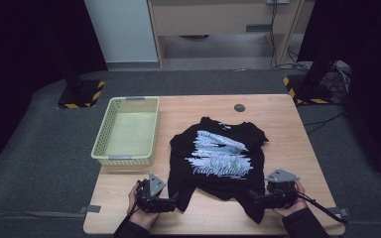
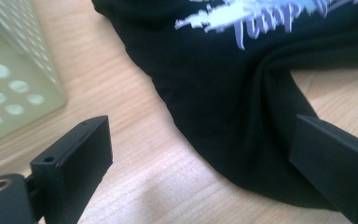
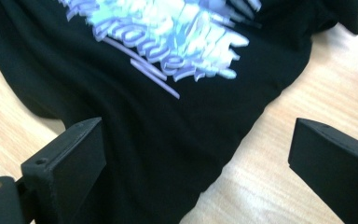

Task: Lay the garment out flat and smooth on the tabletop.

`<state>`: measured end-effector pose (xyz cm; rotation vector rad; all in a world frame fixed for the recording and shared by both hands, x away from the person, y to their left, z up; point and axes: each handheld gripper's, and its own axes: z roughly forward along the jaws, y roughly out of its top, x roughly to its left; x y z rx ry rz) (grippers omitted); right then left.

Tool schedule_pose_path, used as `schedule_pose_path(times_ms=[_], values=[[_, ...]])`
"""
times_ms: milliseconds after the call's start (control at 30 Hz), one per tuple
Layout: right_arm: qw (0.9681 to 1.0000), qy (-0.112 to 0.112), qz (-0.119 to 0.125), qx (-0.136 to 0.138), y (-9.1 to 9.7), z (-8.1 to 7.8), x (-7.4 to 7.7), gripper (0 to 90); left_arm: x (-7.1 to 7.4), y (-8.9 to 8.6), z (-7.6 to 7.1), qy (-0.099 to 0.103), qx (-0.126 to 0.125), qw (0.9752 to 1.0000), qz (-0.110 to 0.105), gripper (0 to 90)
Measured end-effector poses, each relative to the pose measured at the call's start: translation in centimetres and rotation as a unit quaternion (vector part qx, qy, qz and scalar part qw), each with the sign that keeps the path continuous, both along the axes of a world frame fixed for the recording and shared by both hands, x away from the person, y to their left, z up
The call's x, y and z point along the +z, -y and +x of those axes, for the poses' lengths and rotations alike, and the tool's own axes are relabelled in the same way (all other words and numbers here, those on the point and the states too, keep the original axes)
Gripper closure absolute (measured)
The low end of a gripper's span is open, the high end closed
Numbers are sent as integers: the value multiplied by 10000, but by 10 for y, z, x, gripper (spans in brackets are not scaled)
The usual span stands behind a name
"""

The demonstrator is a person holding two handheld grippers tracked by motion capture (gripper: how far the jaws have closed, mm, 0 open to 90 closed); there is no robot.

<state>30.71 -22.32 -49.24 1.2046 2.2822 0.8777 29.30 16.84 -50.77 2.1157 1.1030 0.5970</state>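
Observation:
A black T-shirt point(image 1: 218, 168) with a blue and white print lies face up and slightly rumpled in the middle of the wooden table point(image 1: 283, 129). My left gripper point(image 1: 174, 202) rests at the shirt's near left corner. In the left gripper view it point(image 2: 200, 156) is open, with the shirt's hem point(image 2: 228, 116) lying between the jaws and running under the right one. My right gripper point(image 1: 256, 198) sits at the near right corner. In the right gripper view it point(image 3: 198, 158) is open too, with the black cloth point(image 3: 158, 140) reaching under its left jaw.
A pale yellow perforated basket point(image 1: 124, 159) stands empty at the table's left, and its wall point(image 2: 9, 88) is close to my left gripper. A small dark round disc point(image 1: 239, 107) sits near the far edge. The table's near edge is just behind both hands.

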Motion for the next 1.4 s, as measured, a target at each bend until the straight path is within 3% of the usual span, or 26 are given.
schedule_pose_path(times_ms=[200, 567, 733, 1133, 1400], values=[[9990, -235, -361, 70, -6, 0, -11, 41, -5, 5, 0, -125, -99, 9997, 170, 50], [9952, -606, -759, 110, -10, 2, -23, 45, -14, 13, 0, -252, -273, 9979, 533, 49], [9951, -829, -533, -34, 0, 4, -26, 39, -15, 14, -1, -338, -303, 9972, 588, 52], [9950, -729, -683, -24, 12, -2, -25, 29, -12, 10, -11, -289, -463, 9951, 828, 52], [9947, -739, -694, -163, 29, -8, -25, 25, -11, 4, -16, -428, -561, 9944, 783, 54]])
